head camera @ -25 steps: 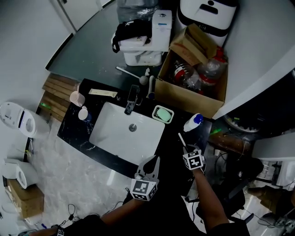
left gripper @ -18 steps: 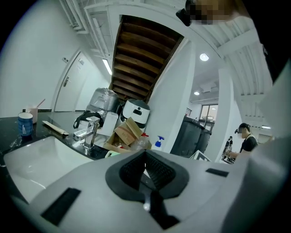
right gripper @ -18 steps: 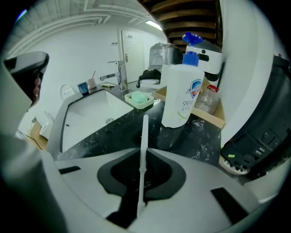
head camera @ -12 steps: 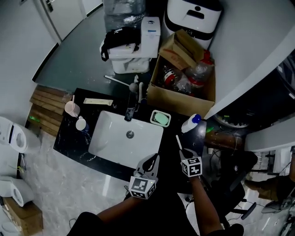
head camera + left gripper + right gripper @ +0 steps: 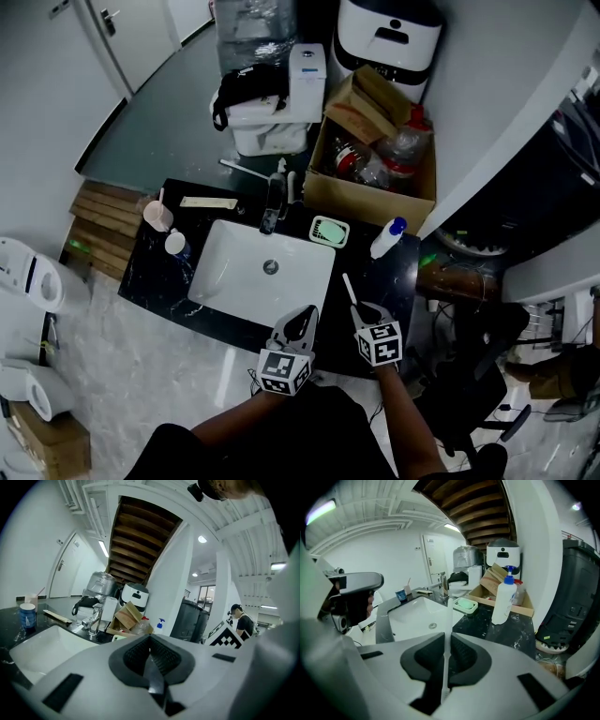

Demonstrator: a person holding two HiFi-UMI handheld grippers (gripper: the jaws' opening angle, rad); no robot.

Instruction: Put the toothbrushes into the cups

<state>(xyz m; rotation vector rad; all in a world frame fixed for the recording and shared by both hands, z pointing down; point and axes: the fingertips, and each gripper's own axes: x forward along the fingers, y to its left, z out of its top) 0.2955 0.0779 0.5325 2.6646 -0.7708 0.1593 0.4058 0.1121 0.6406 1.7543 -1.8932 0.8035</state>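
Observation:
My right gripper (image 5: 362,309) (image 5: 446,641) is shut on a thin white toothbrush (image 5: 349,286) (image 5: 447,620), held over the black counter's front right part, beside the sink. A pink cup (image 5: 157,215) (image 5: 31,599) with a stick in it stands at the counter's far left. Next to it is a blue cup (image 5: 175,244) (image 5: 27,614) (image 5: 401,595). My left gripper (image 5: 303,317) (image 5: 150,641) hovers at the sink's front edge, shut with nothing between its jaws.
A white sink (image 5: 225,281) with a faucet (image 5: 272,202) fills the counter's middle. Behind it lie a green soap dish (image 5: 329,230), a blue-capped bottle (image 5: 387,238) and a flat box (image 5: 203,202). A cardboard box (image 5: 337,192) stands behind the counter.
The right gripper with the toothbrush has drifted left, away from the bottle and toward the sink. The head view has shifted; the left gripper stays by the sink's front edge.

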